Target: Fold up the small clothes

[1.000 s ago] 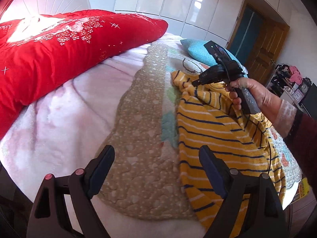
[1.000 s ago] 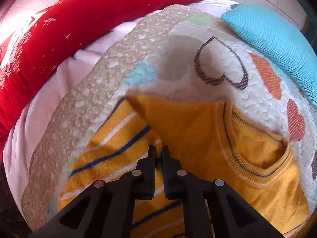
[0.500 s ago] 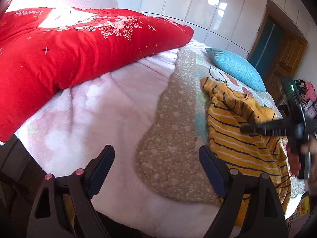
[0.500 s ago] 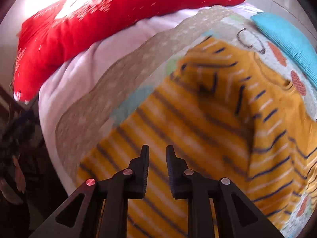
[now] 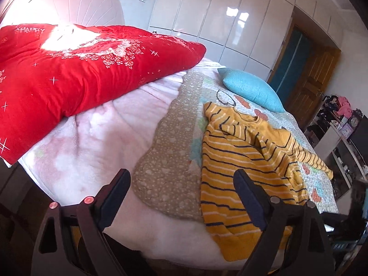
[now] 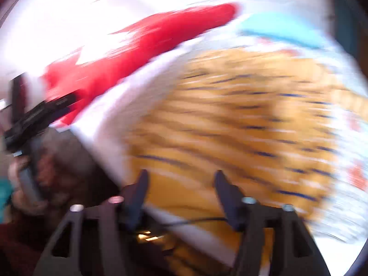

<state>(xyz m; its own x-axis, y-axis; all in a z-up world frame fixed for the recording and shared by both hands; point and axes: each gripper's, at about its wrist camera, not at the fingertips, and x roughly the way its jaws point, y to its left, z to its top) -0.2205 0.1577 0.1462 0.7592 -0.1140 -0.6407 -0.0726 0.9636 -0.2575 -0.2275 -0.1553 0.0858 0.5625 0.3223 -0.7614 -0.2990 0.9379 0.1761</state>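
right wrist view: motion-blurred | striped sweater [image 6: 241,126] detail unreadable

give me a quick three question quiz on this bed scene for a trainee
1. True or false: the yellow striped sweater is clamped in the left gripper.
2. What lies beyond the sweater near the wardrobe doors: A, a blue cushion; B, a green towel; C, a shoe box?
3. Fill in: the red quilt shows the word ____.

Key
1. False: the sweater lies loose and unfolded on the bed, and nothing is between the left jaws.
2. A
3. HAPPY
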